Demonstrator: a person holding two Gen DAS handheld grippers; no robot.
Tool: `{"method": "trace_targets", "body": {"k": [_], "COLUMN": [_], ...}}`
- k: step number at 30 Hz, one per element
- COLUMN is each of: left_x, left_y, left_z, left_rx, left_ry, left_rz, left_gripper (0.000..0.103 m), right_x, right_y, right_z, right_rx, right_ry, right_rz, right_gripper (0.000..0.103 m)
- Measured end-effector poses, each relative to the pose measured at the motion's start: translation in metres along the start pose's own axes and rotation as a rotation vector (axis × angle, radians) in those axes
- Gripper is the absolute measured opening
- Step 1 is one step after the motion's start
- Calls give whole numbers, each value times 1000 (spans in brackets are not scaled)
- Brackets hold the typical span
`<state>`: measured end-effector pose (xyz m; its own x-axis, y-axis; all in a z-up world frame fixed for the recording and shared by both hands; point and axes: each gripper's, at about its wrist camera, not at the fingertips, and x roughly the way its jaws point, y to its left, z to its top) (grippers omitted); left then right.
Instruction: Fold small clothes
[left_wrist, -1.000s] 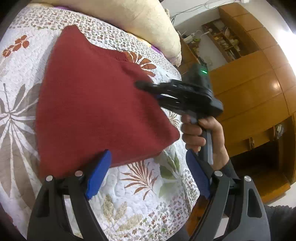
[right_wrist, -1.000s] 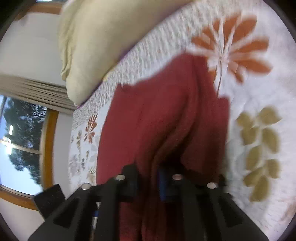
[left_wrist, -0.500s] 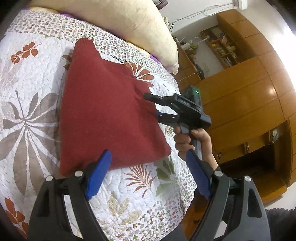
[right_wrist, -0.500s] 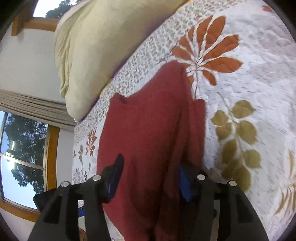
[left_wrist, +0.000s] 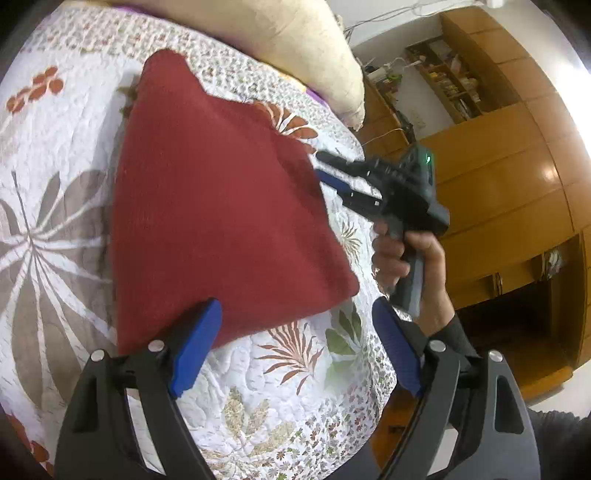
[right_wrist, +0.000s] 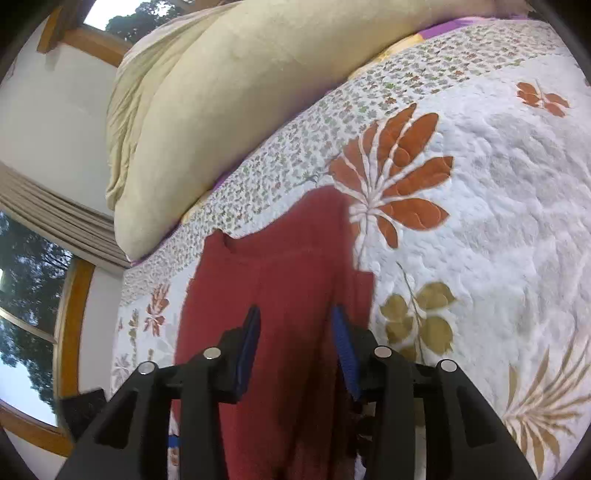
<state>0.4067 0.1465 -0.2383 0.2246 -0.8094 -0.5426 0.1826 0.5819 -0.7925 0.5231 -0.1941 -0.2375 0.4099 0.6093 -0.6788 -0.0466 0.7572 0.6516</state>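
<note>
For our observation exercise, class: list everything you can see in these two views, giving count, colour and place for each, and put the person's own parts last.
garment: one, dark red, lying folded on the quilt
quilt: one, white with orange, brown and green leaf prints, covering the bed
pillow: one, pale yellow, at the far end of the quilt
wardrobe: one, wooden, orange-brown, beside the bed
shelves: one cluttered set, wooden, above the wardrobe
window: one, wood-framed, trees outside
curtain: one, beige, by the window
left tongs: one, black with blue pads, open, at the garment's near edge
right tongs: one, black with blue pads, open, over the garment's side edge
hand: one, gripping the right tongs' handle
</note>
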Motion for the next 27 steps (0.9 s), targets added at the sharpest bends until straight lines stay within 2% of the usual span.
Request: {"method": "trace_targets", "body": {"k": [2,4,5,7,8,9,11,13,15,17,20,22,25,27], "left_x": [4,7,7,9,9,8,0,-21,-41,-56,-49,-34,-8,8], "left_y": [3,6,7,7,7,7,4,-5,-11,-11,-5,-3,8,17], "left_z": [-2,-3,-3,-5,-5,-4,3,17,33,57,82,94,104,105], "left_rx": [-20,-30,-29,-21,-20,-21,-32,-19,-1,9,-5,3,-9,-23], "left_ry": [10,15,20,27,29,32,31,-21,-70,-105,-82,-34,67,118], "left_rz": [-4,3,3,9,15,17,-14,-63,-80,-64,-23,15,48,86], "left_gripper": [83,83,83,83,83,83,82,83,86,88,88,88,88,88], "right_x": [17,28,24,12,12,18,44,35,20,1,-4,-6,-7,-7], "right_y": [3,11,17,27,26,22,-1,-4,-5,-3,2,7,4,0], "right_z": [4,5,6,8,8,9,6,3,-3,-12,-32,-43,-55,-60], "right_rx": [-11,-69,-100,-118,-110,-94,-11,-10,12,16,1,-18,-25,-10], "right_ry": [71,84,53,-36,-62,-53,58,32,10,2,75,131,167,190], "right_rz": [-11,-87,-94,-27,-34,-66,-116,-87,-64,-17,19,25,29,46], "right_gripper": [41,15,10,9,9,10,14,18,31,36,41,45,44,17]}}
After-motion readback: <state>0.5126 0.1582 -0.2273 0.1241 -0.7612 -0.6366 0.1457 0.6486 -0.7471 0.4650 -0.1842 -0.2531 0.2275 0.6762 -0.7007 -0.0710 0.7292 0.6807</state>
